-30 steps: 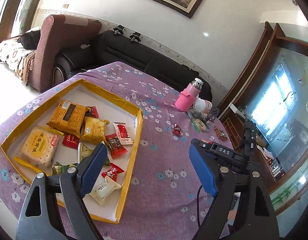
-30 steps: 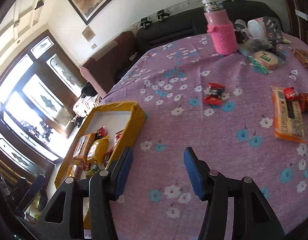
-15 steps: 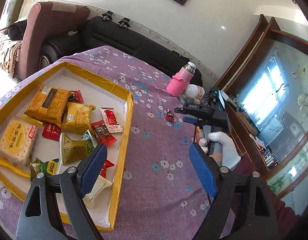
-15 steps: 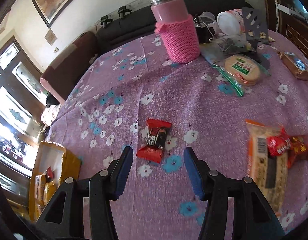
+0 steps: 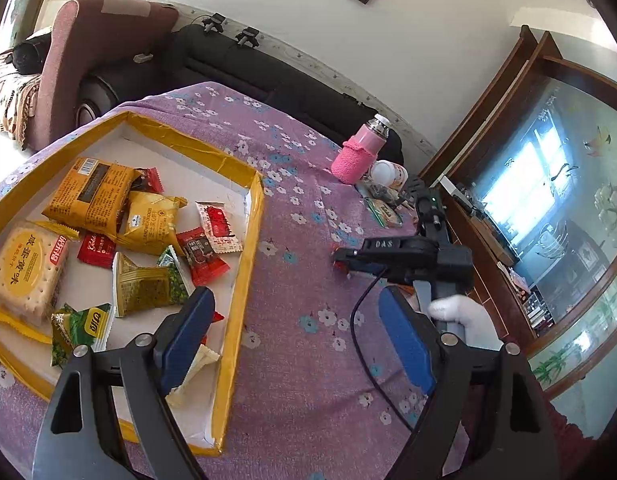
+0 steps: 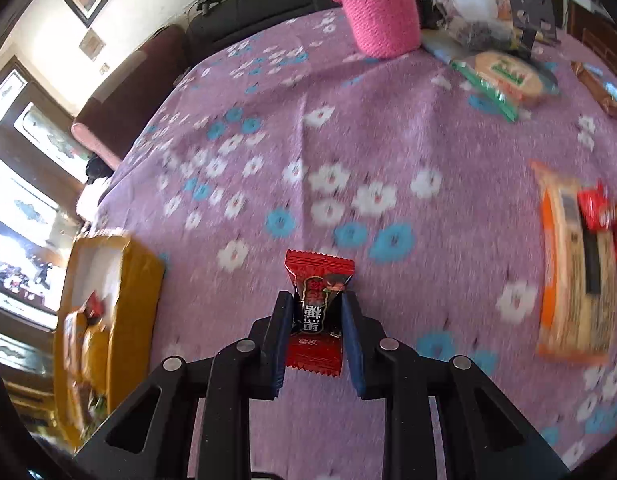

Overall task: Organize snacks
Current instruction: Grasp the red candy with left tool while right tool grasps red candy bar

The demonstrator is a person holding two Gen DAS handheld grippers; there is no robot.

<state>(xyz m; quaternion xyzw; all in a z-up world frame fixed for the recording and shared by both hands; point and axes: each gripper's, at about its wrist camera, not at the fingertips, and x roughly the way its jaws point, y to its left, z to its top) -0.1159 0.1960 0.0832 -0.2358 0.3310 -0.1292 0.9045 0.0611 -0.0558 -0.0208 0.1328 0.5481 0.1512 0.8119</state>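
Observation:
A yellow-rimmed tray (image 5: 250, 248) lies on the purple flowered tablecloth and holds several snack packets. My left gripper (image 5: 296, 336) is open and empty, hovering over the tray's near right edge. My right gripper (image 6: 313, 312) is shut on a small red candy packet (image 6: 318, 312) resting on the cloth; it also shows in the left wrist view (image 5: 344, 258), right of the tray. The tray shows at the left in the right wrist view (image 6: 140, 276).
A pink-sleeved bottle (image 5: 360, 156) stands at the table's far side with a white cup and clutter. An orange cracker pack (image 6: 572, 272) with red candies on it lies right of my right gripper. A round biscuit pack (image 6: 504, 76) lies further back.
My right gripper moved forward to the red candy packet and closed on it. My left gripper stayed open over the tray edge with a slight shift of view.

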